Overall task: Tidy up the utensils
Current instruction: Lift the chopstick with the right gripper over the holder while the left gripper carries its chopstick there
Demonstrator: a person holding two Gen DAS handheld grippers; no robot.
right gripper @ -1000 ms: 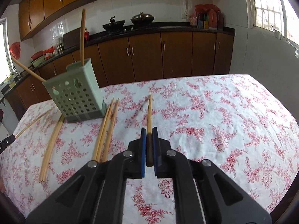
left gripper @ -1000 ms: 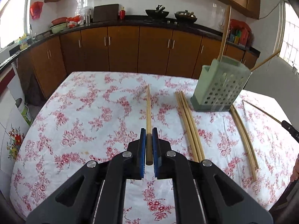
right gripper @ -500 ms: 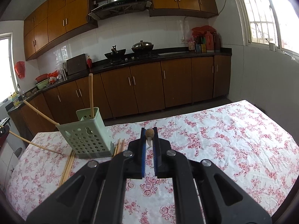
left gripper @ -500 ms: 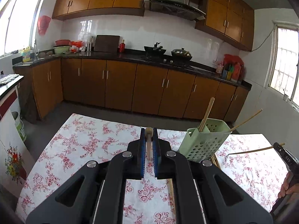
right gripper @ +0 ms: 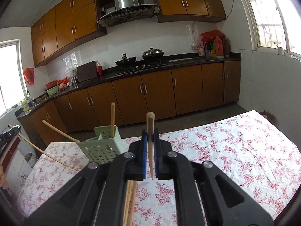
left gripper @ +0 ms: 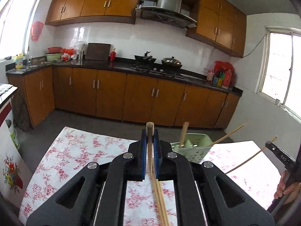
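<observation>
My left gripper (left gripper: 150, 138) is shut on a wooden chopstick (left gripper: 150, 127) that it holds above the table, blunt end pointing forward. My right gripper (right gripper: 150, 138) is likewise shut on a chopstick (right gripper: 150, 122) lifted off the cloth. A pale green perforated holder (left gripper: 193, 150) (right gripper: 102, 147) stands on the table between the two, with one chopstick upright (right gripper: 112, 119) in it and another leaning out (right gripper: 60, 130). More chopsticks (left gripper: 160, 197) (right gripper: 129, 199) lie on the cloth below the jaws. At the frame's edge each view shows the other gripper (left gripper: 280, 155) (right gripper: 8, 134).
The table (right gripper: 235, 146) carries a white cloth with red flowers. A person's hand (left gripper: 284, 186) shows at the right edge. Brown cabinets and a dark counter (left gripper: 116, 69) with pans run along the far wall, beyond a strip of grey floor.
Both grippers have risen with their chopsticks, which lay on the cloth a second ago. Both views have tilted up from the table towards the kitchen wall.
</observation>
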